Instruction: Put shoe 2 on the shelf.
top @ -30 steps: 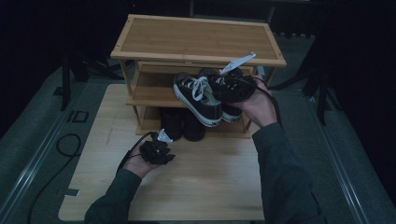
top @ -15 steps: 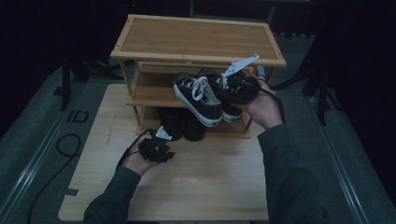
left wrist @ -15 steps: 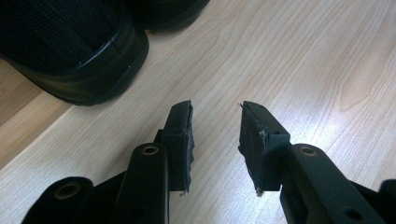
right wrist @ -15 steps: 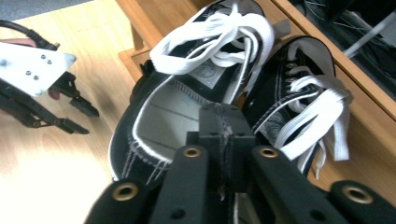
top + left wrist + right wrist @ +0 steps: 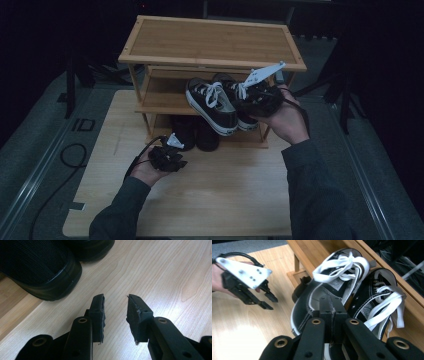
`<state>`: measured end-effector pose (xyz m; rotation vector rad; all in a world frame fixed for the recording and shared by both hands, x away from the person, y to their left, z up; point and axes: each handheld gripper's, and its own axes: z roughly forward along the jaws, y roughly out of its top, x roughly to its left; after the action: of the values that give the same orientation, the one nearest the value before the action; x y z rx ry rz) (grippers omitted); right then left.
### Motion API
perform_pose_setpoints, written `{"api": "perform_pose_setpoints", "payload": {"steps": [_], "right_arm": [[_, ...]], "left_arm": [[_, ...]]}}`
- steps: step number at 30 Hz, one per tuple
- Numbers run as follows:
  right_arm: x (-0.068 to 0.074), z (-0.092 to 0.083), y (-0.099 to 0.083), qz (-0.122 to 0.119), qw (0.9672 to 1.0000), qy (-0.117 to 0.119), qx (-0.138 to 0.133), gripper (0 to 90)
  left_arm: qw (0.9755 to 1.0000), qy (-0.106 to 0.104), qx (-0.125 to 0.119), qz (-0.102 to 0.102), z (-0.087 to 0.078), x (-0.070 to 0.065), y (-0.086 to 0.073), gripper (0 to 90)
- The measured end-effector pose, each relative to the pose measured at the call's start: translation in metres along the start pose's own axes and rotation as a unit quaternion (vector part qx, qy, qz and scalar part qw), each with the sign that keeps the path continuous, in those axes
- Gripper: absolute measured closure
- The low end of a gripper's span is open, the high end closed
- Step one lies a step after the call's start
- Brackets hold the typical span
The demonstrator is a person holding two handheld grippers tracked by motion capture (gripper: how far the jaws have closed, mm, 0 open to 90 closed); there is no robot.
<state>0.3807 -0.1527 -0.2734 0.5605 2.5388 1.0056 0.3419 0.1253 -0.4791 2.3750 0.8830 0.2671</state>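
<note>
Dark room, pale wooden board (image 5: 210, 200), bamboo shoe rack (image 5: 210, 42). Right gripper (image 5: 331, 305) clamped tight on sneaker pair (image 5: 220, 102) at middle shelf (image 5: 160, 97). Left gripper (image 5: 115, 311) half-open, empty, beside black shoes (image 5: 37, 267). Step: shelving pair. Next: seat level, release.

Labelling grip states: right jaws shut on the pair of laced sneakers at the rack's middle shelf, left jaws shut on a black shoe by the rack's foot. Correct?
Wrong on the left. The left gripper holds nothing: the left gripper view shows its jaws apart over bare table, the black shoe lying beyond them. The rest stands: the right gripper is shut on the sneakers at the rack.
</note>
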Motion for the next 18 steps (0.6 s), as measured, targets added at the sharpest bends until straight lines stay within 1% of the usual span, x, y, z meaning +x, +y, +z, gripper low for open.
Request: {"api": "perform_pose_setpoints", "payload": {"steps": [2, 4, 6, 8, 9, 11, 14, 17, 18], "right_arm": [[0.002, -0.003, -0.001, -0.005, 1.0000, 0.006, -0.005, 89.7], [0.006, -0.005, -0.001, -0.010, 0.9999, 0.011, -0.002, 89.7], [0.010, -0.005, -0.003, -0.015, 0.9998, 0.015, -0.002, 89.7], [0.013, -0.005, -0.007, -0.012, 0.9996, 0.024, -0.009, 89.7], [0.015, -0.004, -0.010, -0.011, 0.9995, 0.029, -0.011, 89.7], [0.020, -0.002, -0.014, -0.014, 0.9994, 0.030, -0.006, 89.7], [0.026, -0.001, -0.020, -0.015, 0.9988, 0.044, -0.012, 89.6], [0.030, 0.003, -0.025, -0.020, 0.9988, 0.045, -0.003, 89.6], [0.031, 0.004, -0.026, -0.021, 0.9986, 0.048, -0.004, 89.6]], "left_arm": [[1.0000, 0.000, -0.001, 0.001, -0.001, 0.000, 0.001, 67.1], [1.0000, 0.001, -0.001, 0.001, -0.002, 0.001, 0.002, 67.4], [1.0000, -0.004, -0.003, 0.000, -0.004, 0.001, 0.003, 68.6], [1.0000, -0.002, -0.006, 0.001, -0.006, 0.002, 0.005, 69.0], [1.0000, -0.002, -0.007, 0.000, -0.006, 0.002, 0.006, 69.4], [1.0000, -0.002, -0.006, 0.001, -0.007, 0.003, 0.007, 70.2], [1.0000, -0.001, -0.004, 0.002, -0.009, 0.004, 0.011, 70.4], [1.0000, -0.001, -0.007, -0.003, -0.011, 0.005, 0.014, 70.9], [1.0000, -0.001, -0.004, -0.002, -0.012, 0.005, 0.016, 71.4]]}}
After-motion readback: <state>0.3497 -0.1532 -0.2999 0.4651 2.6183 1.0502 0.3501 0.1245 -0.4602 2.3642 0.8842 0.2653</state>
